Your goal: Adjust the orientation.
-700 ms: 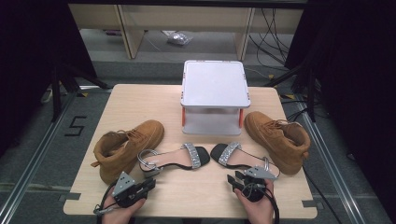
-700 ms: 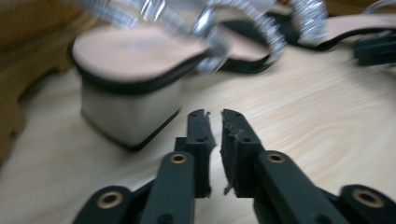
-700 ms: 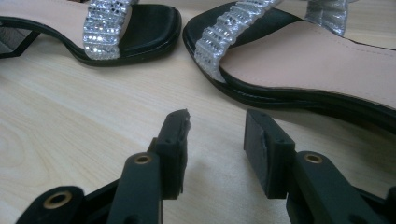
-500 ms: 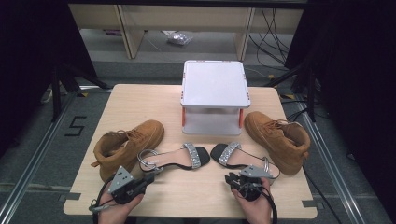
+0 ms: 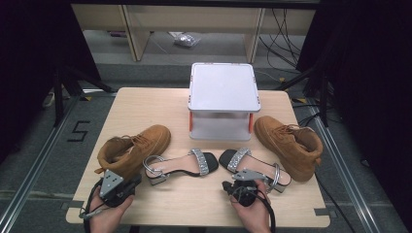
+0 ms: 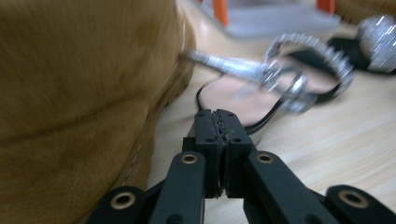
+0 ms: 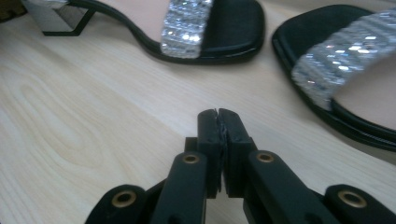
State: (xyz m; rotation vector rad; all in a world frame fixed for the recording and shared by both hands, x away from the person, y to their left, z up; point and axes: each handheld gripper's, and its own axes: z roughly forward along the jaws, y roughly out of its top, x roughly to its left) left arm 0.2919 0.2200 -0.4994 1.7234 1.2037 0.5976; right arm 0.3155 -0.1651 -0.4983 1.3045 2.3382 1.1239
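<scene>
Now your left gripper (image 6: 218, 116) sits closed and empty beside the tan boot (image 6: 84, 93), your right gripper (image 7: 218, 114) closed and empty near the sandals (image 7: 205, 28).

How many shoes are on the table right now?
4: a tan boot at the left, a tan boot at the right, and between them a left sandal and a right sandal.

Lab, floor rails (image 5: 29, 179), loose cables (image 5: 284, 22)
</scene>
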